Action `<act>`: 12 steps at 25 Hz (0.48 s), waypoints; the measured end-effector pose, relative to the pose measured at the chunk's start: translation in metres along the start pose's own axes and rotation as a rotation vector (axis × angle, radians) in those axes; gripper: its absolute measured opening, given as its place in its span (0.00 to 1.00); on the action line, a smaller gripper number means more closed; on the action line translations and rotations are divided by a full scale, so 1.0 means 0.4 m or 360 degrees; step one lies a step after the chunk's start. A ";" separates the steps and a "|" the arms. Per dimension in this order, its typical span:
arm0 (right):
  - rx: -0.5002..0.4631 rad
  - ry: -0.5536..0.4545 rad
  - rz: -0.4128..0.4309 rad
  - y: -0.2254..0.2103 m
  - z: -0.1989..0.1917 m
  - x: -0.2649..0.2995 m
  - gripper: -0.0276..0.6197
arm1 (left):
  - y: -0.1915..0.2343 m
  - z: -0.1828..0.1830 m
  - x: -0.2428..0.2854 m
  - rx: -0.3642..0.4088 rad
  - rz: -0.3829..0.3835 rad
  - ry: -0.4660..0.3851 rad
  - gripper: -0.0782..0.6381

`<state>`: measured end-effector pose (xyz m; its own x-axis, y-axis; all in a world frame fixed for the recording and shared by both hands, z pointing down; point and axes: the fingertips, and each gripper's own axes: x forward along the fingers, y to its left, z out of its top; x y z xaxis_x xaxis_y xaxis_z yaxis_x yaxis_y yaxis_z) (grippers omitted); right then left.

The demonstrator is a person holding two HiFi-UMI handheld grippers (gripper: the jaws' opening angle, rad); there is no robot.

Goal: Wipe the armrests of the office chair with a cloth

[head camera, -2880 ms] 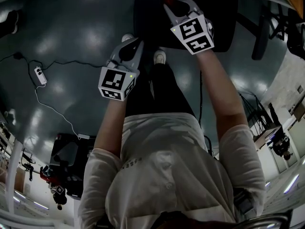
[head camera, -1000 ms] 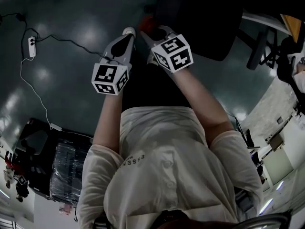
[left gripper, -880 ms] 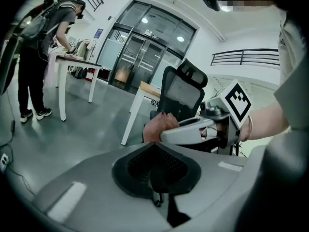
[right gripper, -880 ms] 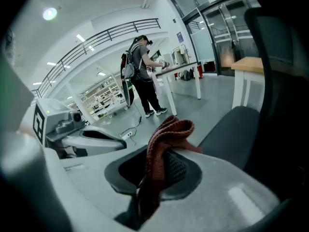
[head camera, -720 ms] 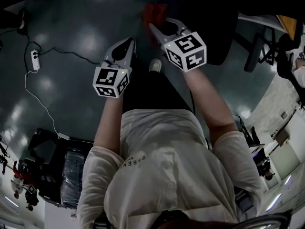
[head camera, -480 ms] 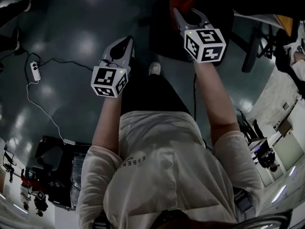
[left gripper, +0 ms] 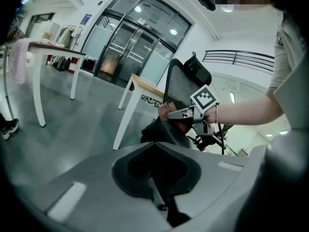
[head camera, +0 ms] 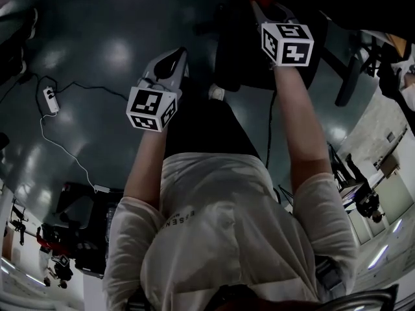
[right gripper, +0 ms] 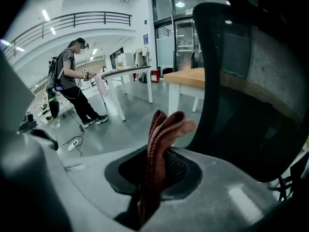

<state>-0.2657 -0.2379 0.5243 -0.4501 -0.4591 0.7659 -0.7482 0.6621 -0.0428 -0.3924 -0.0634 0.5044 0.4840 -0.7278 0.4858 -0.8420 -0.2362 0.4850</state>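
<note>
Two grippers were seen before the office chair (head camera: 243, 57). The left gripper (head camera: 175, 58) was held just short of the chair's near edge, its fingers (left gripper: 207, 178) pressed together with nothing between them. The right gripper (head camera: 264, 6) was held over the chair, its fingers (right gripper: 91, 178) clenched on a red cloth (right gripper: 161, 139), which was stood upright just beside the chair's mesh back.

dark glossy floor (head camera: 97, 37) — carries a white power strip (head camera: 50, 98), its cord (head camera: 63, 153), and the office chair (head camera: 259, 50).
</note>
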 end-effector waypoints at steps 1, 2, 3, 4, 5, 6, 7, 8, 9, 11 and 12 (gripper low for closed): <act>-0.0008 0.0017 0.0013 0.011 0.003 0.013 0.12 | 0.009 0.000 0.000 -0.0002 0.0001 0.0003 0.13; -0.0022 0.0037 0.0024 0.023 0.005 0.024 0.12 | 0.017 -0.001 -0.001 -0.0005 0.0003 0.0006 0.13; -0.0045 0.0062 0.0032 0.034 0.006 0.031 0.12 | 0.024 -0.001 -0.002 -0.0009 0.0006 0.0007 0.13; -0.0077 0.0092 0.0039 0.043 0.005 0.037 0.12 | 0.028 -0.001 -0.004 -0.0013 0.0009 0.0007 0.13; -0.0118 0.0124 0.0050 0.053 0.003 0.041 0.12 | 0.031 -0.001 -0.006 -0.0017 0.0013 0.0005 0.13; -0.0163 0.0151 0.0067 0.063 0.002 0.044 0.12 | 0.034 -0.001 -0.009 -0.0021 0.0016 0.0002 0.13; -0.0206 0.0170 0.0094 0.075 0.003 0.046 0.12 | 0.035 -0.001 -0.012 -0.0025 0.0020 -0.0002 0.13; -0.0243 0.0181 0.0125 0.088 0.006 0.048 0.12 | 0.037 0.000 -0.015 -0.0027 0.0023 -0.0007 0.13; -0.0272 0.0189 0.0156 0.102 0.009 0.051 0.12 | 0.039 0.001 -0.018 -0.0031 0.0027 -0.0013 0.13; -0.0308 0.0198 0.0214 0.132 0.019 0.055 0.12 | 0.040 0.001 -0.025 -0.0042 0.0032 -0.0024 0.13; -0.0318 0.0198 0.0242 0.149 0.024 0.056 0.12 | 0.038 0.001 -0.029 -0.0047 0.0034 -0.0028 0.13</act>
<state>-0.3249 -0.2145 0.5330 -0.4770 -0.2775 0.8339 -0.5603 0.8270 -0.0453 -0.4110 -0.0587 0.5059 0.4617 -0.7437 0.4835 -0.8446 -0.2018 0.4960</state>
